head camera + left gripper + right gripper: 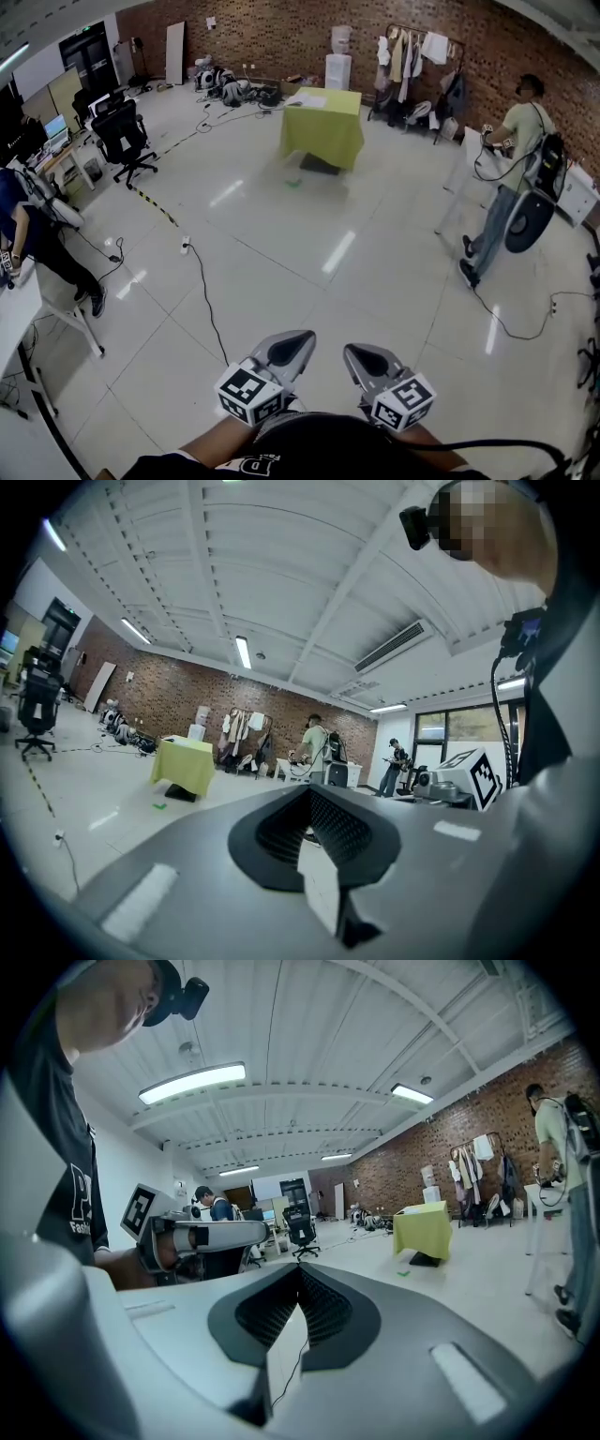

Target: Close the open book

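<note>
1. The left gripper (302,339) had its jaws pressed together with nothing between them, as the left gripper view (309,791) showed.
2. The right gripper (354,352) was likewise closed and empty, its two jaws meeting at the tip in the right gripper view (300,1267).
3. Both were held side by side, low and close to the person's body, pointing out over the floor, with the left marker cube (248,391) and the right marker cube (405,401) nearest the camera.
4. Under them lay the glossy white tiled floor (281,253), and a black cable (206,300) trailed across it just ahead of the left gripper.
5. Well away from both grippers, across the room, stood a table under a green cloth (323,127), in front of the brick wall (281,28).
6. The only likely sight of the open book (309,98) was a flat white shape on that table's top; it was too small to tell for sure.
7. A small green scrap (293,182) lay on the floor just beside the table.
8. A person in a light top (511,178) stood at a white table on the right, and an office chair (122,141) stood at the far left.
</note>
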The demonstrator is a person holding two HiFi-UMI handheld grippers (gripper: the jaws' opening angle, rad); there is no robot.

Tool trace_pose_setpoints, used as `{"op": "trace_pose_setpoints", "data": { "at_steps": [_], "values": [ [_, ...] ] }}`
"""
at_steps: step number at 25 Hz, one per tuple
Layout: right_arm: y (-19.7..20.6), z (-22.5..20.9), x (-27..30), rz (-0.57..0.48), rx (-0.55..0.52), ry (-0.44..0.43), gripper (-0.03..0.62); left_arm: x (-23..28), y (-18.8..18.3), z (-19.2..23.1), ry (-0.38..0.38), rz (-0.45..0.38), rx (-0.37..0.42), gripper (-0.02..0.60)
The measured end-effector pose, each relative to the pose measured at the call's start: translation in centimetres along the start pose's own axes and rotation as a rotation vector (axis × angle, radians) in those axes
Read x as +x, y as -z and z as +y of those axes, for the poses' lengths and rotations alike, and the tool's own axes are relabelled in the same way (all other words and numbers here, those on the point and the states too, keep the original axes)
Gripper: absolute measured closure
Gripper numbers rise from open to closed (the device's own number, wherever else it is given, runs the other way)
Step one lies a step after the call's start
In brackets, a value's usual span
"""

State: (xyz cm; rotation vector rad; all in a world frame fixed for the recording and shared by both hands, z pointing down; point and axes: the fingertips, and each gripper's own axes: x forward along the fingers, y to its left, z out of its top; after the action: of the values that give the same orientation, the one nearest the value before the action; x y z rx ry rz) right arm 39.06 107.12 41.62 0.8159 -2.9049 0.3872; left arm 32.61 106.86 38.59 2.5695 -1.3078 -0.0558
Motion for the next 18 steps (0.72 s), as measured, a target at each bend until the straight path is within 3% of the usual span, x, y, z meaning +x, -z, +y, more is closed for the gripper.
{"op": "trace_pose_setpoints", "data": {
  "at_steps": [6, 18],
  "values": [
    [-1.7, -0.4, 4.9, -0.046, -0.014, 0.002, 0.586, 1.0, -1.9, 3.6, 0.056, -0.006, 0.035, 0.574],
    [-1.7, -2.6, 9.4, -0.010, 0.014, 0.006, 0.586, 3.5, -1.7, 8.5, 0.072, 0.030, -0.003, 0.574]
  ]
}}
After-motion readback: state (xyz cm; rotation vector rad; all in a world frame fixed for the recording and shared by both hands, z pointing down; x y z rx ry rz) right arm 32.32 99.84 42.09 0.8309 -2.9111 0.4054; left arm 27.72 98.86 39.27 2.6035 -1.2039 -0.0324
